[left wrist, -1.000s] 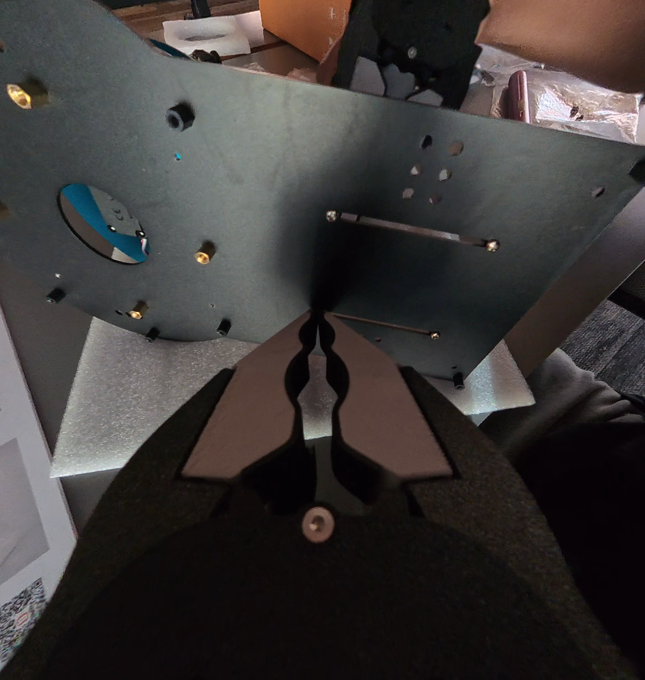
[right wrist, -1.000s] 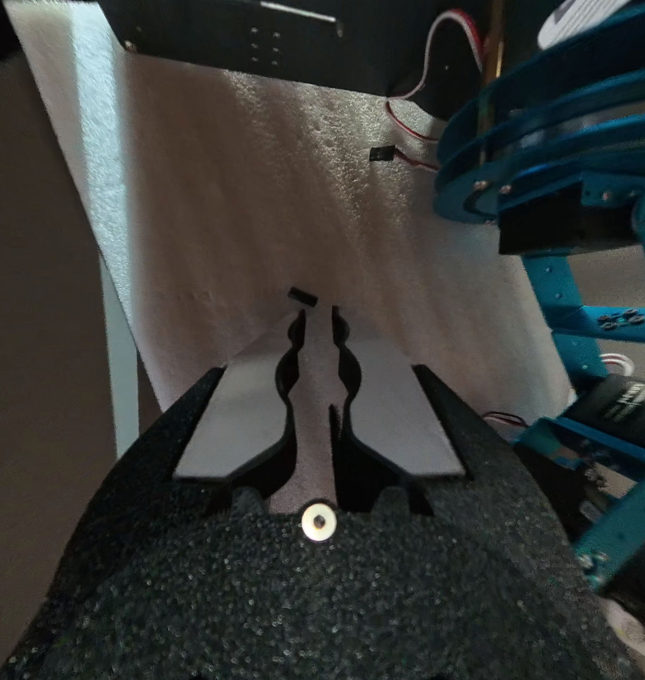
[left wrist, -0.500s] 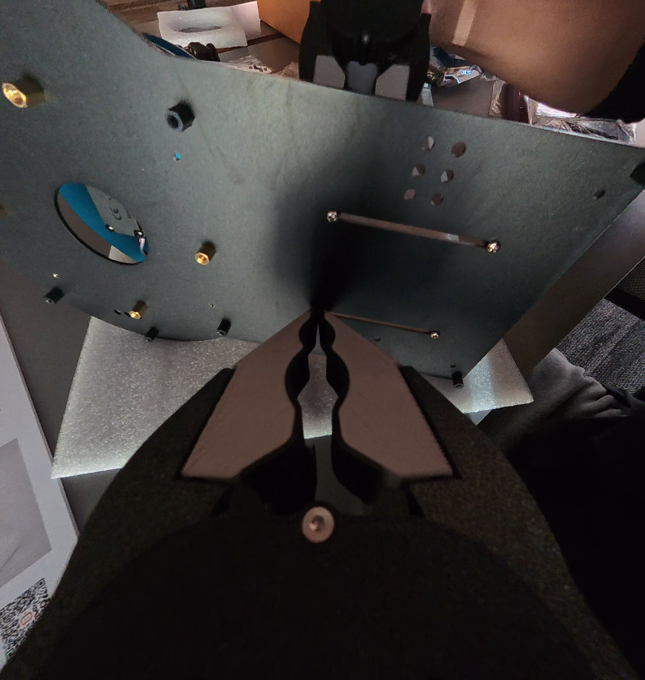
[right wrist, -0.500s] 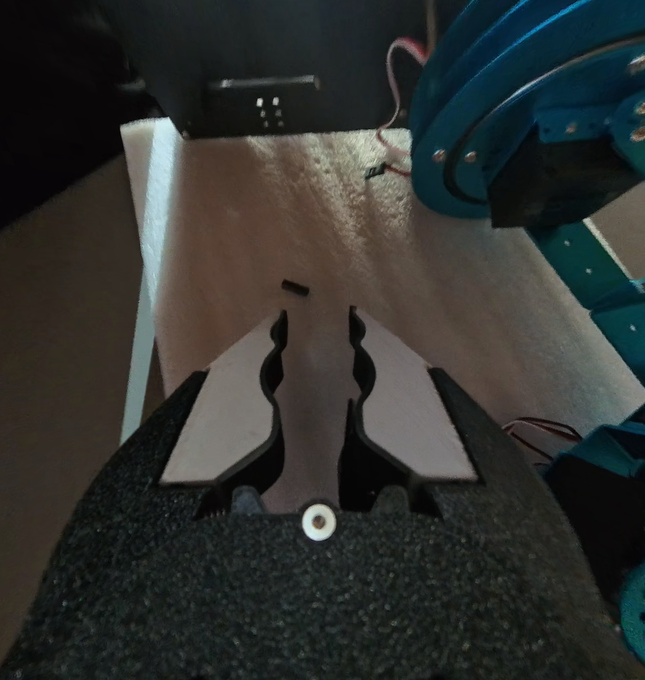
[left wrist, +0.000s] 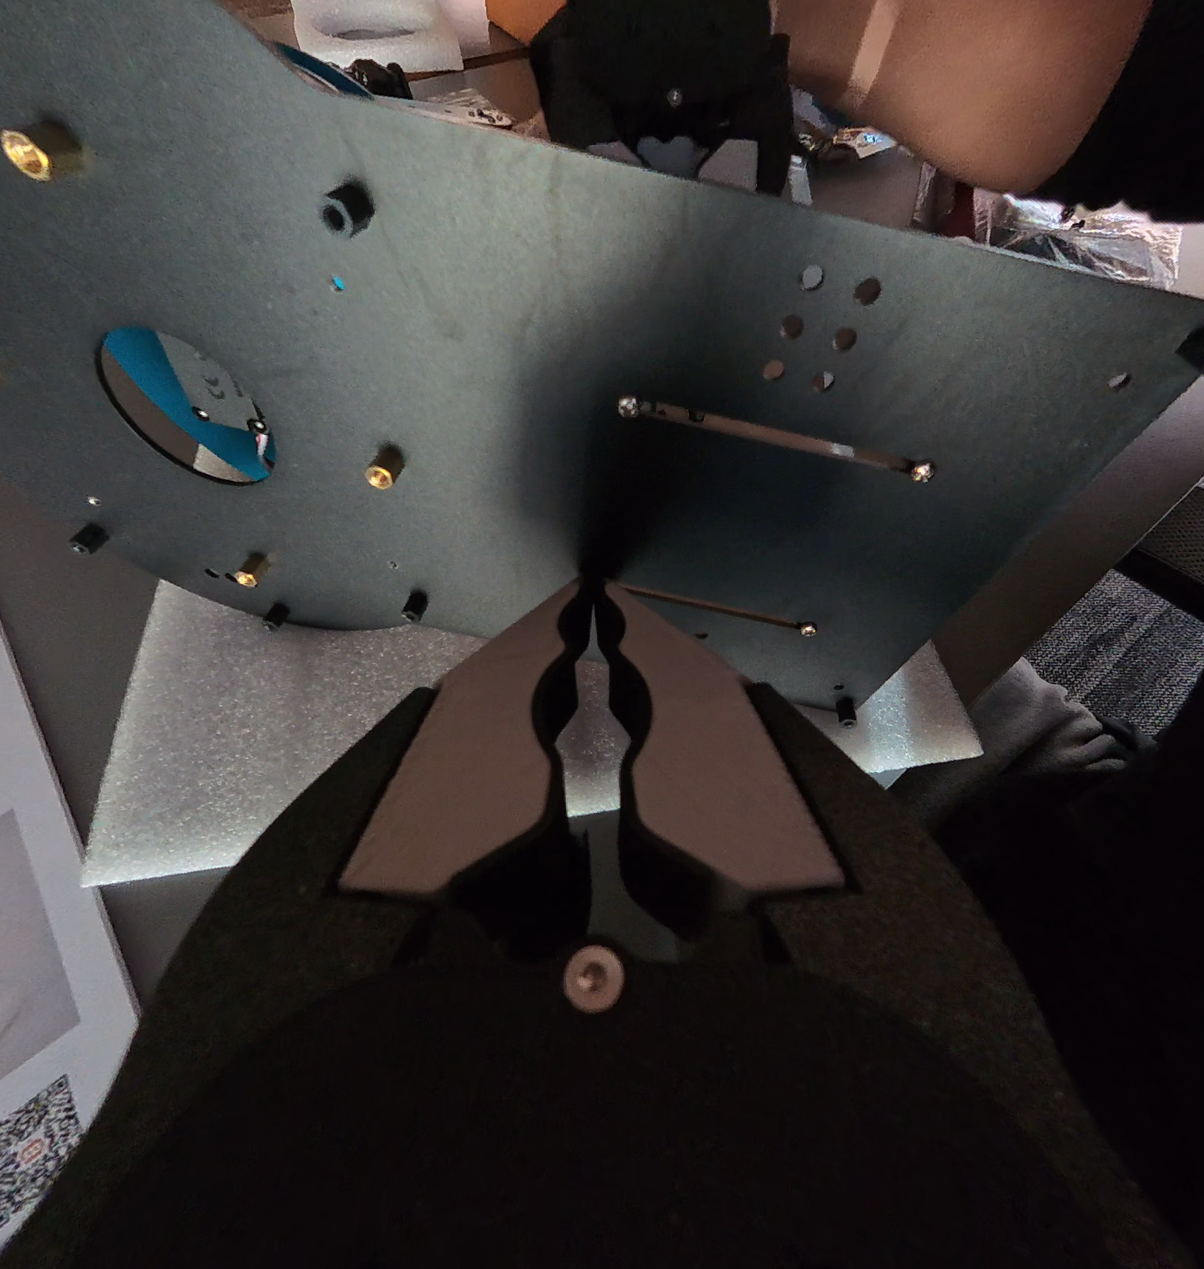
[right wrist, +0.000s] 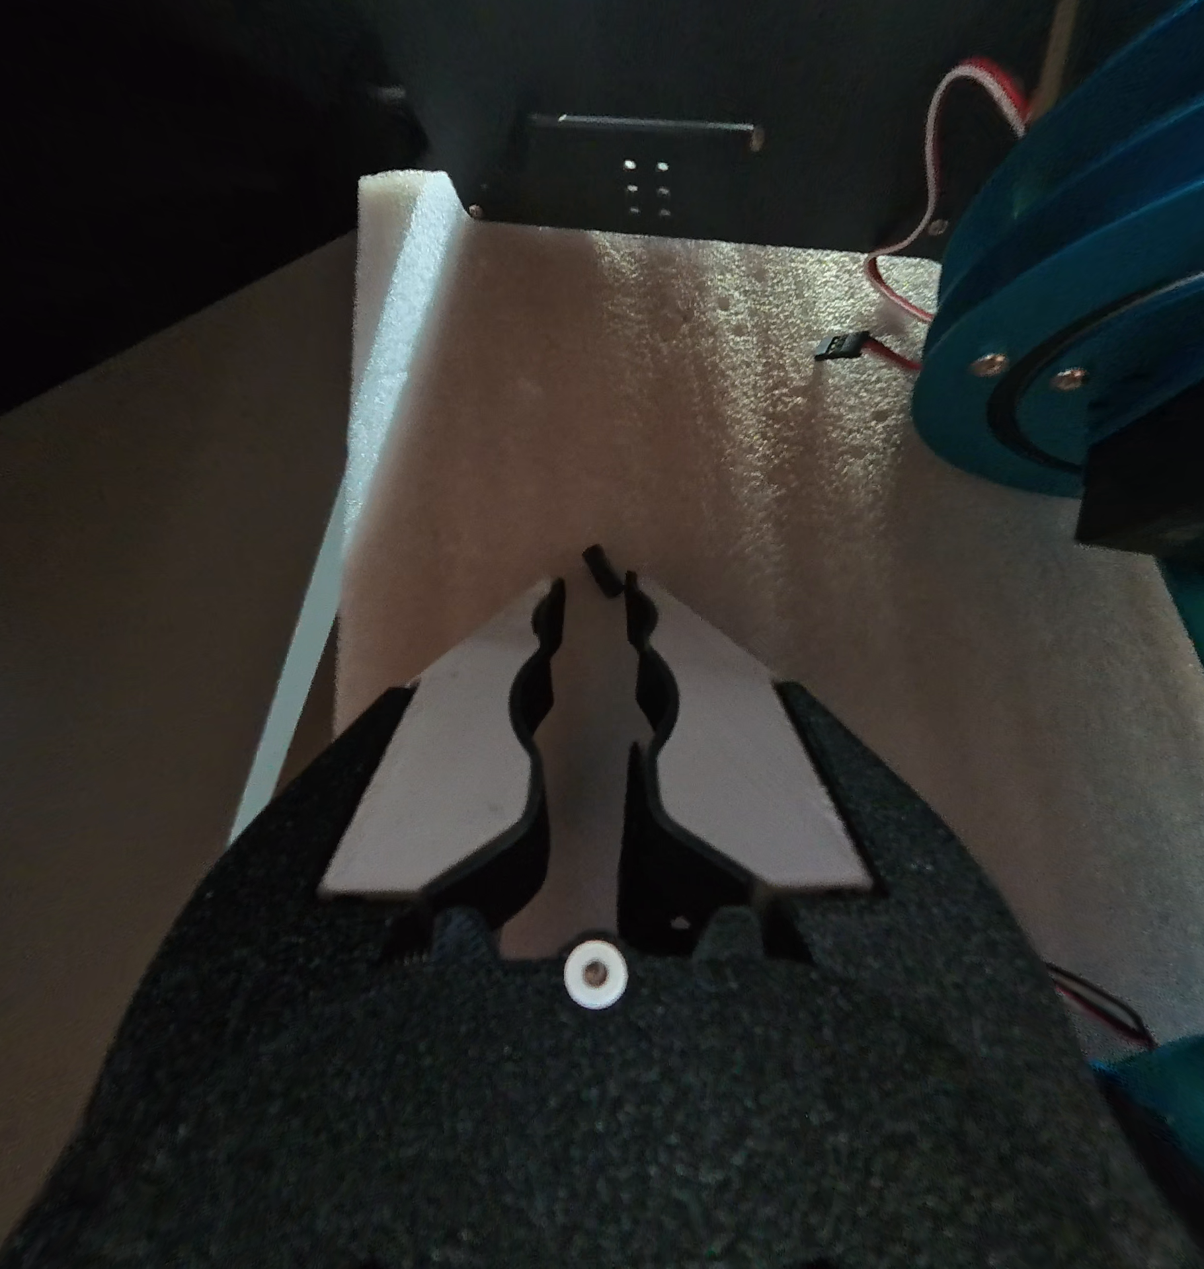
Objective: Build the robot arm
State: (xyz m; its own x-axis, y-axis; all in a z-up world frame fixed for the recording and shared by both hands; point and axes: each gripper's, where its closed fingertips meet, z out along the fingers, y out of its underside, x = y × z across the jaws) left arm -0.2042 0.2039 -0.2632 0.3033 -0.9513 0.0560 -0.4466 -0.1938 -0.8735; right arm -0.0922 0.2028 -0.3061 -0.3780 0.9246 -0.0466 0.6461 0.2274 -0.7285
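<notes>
Foam [right wrist: 654,412] carries everything we see: our left claw [left wrist: 593,590] is clamped on the tilted plate's [left wrist: 516,309] lower edge above it, our right claw [right wrist: 593,584], narrowly parted, brackets a black spacer [right wrist: 600,570] lying on it

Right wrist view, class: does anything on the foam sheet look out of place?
Yes. A small black part lies loose on the white foam sheet, apart from the blue assembly, just ahead of the open right claw.
</notes>
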